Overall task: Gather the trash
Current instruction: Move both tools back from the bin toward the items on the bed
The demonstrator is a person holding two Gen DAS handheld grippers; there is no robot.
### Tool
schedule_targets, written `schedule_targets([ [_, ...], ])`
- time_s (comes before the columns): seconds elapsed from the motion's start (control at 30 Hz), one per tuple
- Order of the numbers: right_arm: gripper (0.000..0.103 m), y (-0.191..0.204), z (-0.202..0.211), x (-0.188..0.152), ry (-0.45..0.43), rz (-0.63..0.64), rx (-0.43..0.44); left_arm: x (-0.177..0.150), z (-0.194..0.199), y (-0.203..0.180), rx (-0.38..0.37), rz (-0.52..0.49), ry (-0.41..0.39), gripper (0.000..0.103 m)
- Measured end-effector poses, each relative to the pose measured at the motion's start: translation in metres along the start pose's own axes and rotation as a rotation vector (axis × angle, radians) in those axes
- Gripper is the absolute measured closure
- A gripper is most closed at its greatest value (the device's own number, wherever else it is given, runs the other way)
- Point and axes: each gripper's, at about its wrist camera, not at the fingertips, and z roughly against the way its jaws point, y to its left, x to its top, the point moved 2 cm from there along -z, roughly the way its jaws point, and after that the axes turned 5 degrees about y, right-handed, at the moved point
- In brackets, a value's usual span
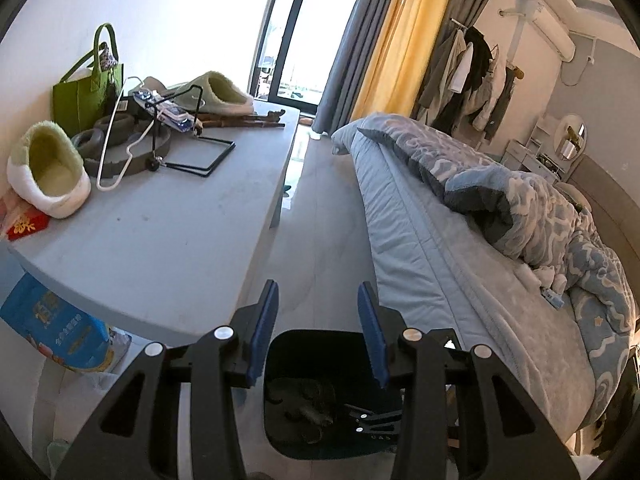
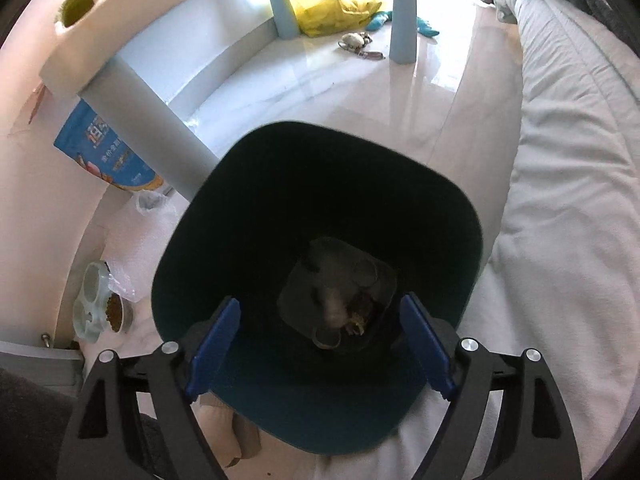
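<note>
**Down over the bin, both grippers empty**

Right gripper (image 2: 320, 344) first: black plastic arms with silver rivets and flat blue pads. It points steeply down, jaws wide, nothing between them. Straight under it gapes the bin (image 2: 248, 200), a dark, matte, rounded-square tub with smooth walls that narrow toward the bottom. The trash (image 2: 340, 304) lies on the bin floor, a crumpled greyish heap with a small ring shape at its near edge and a yellowish scrap beside that; the gloom hides finer detail.

The left gripper (image 1: 318, 332), of the same build, hangs over the bin's rim, its ribbed blue pads a narrow gap apart and holding nothing.

The bin stands on a glossy pale floor (image 2: 320, 80), between a smooth grey table (image 1: 160, 240) and a bed (image 1: 460, 260) with a quilted blue cover and a rumpled patterned duvet. On the table sit a fluffy green-lined slipper (image 1: 48, 168) and a green felt bag (image 1: 84, 96). A shiny blue pouch (image 2: 104, 152) leans under the table.
</note>
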Motion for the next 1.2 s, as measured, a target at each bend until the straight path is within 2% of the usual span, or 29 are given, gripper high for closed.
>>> schedule_targets([
  [0.6, 0.02, -0.009, 0.097, 0.003, -0.236, 0.019, 0.062, 0.015, 0.001, -0.049, -0.018, -0.05, -0.032, 0.06],
  [0.9, 0.02, -0.04, 0.15, -0.007, -0.368, -0.027, 0.038, 0.02, -0.003, -0.084, -0.033, -0.089, -0.045, 0.059],
  [1.2, 0.024, -0.075, 0.188, -0.03, -0.451, -0.07, -0.023, 0.018, -0.019, -0.129, -0.068, -0.118, -0.031, 0.052],
])
